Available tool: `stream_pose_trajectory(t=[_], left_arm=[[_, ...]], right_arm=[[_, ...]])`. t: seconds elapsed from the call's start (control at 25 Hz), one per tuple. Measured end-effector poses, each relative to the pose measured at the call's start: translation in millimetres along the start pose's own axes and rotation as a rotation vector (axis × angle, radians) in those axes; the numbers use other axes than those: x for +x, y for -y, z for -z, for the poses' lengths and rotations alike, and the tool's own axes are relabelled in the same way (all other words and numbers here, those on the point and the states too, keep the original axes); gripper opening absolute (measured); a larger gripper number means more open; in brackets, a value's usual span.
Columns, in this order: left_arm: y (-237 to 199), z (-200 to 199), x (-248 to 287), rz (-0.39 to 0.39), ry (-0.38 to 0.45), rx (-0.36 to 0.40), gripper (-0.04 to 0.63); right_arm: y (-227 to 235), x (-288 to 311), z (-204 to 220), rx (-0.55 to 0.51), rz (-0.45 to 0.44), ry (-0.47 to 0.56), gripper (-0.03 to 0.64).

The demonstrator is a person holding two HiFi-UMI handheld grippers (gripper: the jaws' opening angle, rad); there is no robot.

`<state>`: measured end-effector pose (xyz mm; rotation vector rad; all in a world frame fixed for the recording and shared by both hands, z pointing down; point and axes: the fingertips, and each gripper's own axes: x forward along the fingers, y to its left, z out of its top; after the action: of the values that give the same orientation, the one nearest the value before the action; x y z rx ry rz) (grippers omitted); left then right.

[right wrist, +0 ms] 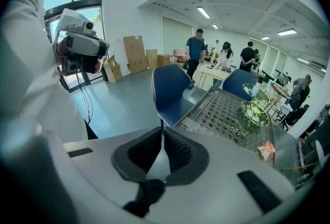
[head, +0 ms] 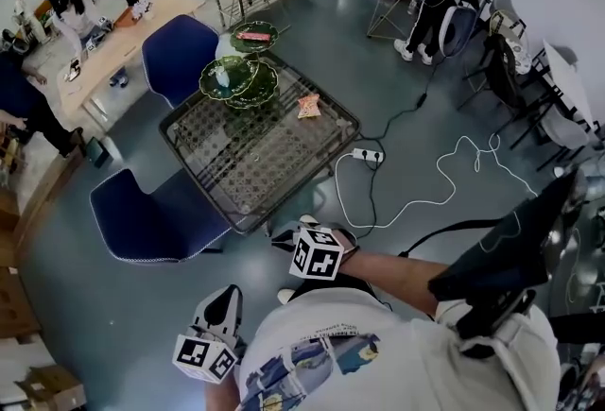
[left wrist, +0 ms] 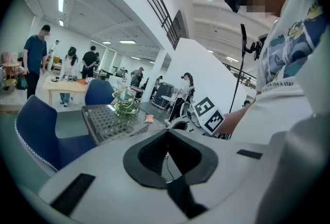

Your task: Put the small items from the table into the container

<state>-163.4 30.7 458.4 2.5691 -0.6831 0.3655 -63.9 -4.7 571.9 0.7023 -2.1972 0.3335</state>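
Black rubber pads of the left gripper (left wrist: pixel 166 133) meet along one line with nothing between them; I read it as closed and empty. The right gripper (right wrist: pixel 161 130) is likewise closed on nothing, its pads all but touching.

Just ahead of the right jaws stands a blue chair (right wrist: pixel 170 91), between them and the table (right wrist: pixel 216 115). Beyond that edge, ahead and to the right of the right gripper and well apart from it, lies the packet (right wrist: pixel 266 151), near the table's right-hand edge. It is the only loose item I can make out on the glass. From the left gripper it lies ahead and slightly left, equally out of reach. Farther on, left of the packet from either gripper, stands the green tiered stand (head: pixel 236 78), which I take to be the container. A pink item (head: pixel 253 36) already lies on its top dish.

Risks, as I judge them:
- Closed jaws arriving at the packet would shove it across the smooth glass and off the nearby edge, so they must open first.
- The stand looks top-heavy, and a knock while dropping the packet in could tip it.
- A cable (head: pixel 416 201) trails over the floor beside the table and could snag a foot on the approach.
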Motion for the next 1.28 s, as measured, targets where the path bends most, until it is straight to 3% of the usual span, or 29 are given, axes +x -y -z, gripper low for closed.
stream_pose_trajectory(t=[0.36,0.48,0.64,0.84,1.04,1.28], left_arm=[[-26.9,-29.3,56.1,-0.014,0.016,-0.012,0.009],[-38.9,-45.9,81.6,-0.04,0.009,-0.02,0.009],[-53.3,-75.6,117.6,-0.076,-0.001,-0.032,0.009],[-66.4,-110.0,162.6,-0.107,0.002,-0.037,0.009],[-74.2,-130.2,198.2,-0.159,-0.007,-0.054,0.009],[-79.2,-145.7,219.4,-0.2,-0.001,-0.081,0.009]], right_arm=[[98.4,5.1,36.9,0.087,0.075,0.014,0.026],[161.4,7.8,59.2,0.144,0.14,0.006,0.034],[262.3,8.0,94.8,0.218,0.254,-0.028,0.144],[379.5,12.1,137.8,0.295,0.345,-0.045,0.166],[458.6,15.2,164.9,0.243,0.38,-0.122,0.181],[517.9,35.4,193.0,0.193,0.363,-0.207,0.186]])
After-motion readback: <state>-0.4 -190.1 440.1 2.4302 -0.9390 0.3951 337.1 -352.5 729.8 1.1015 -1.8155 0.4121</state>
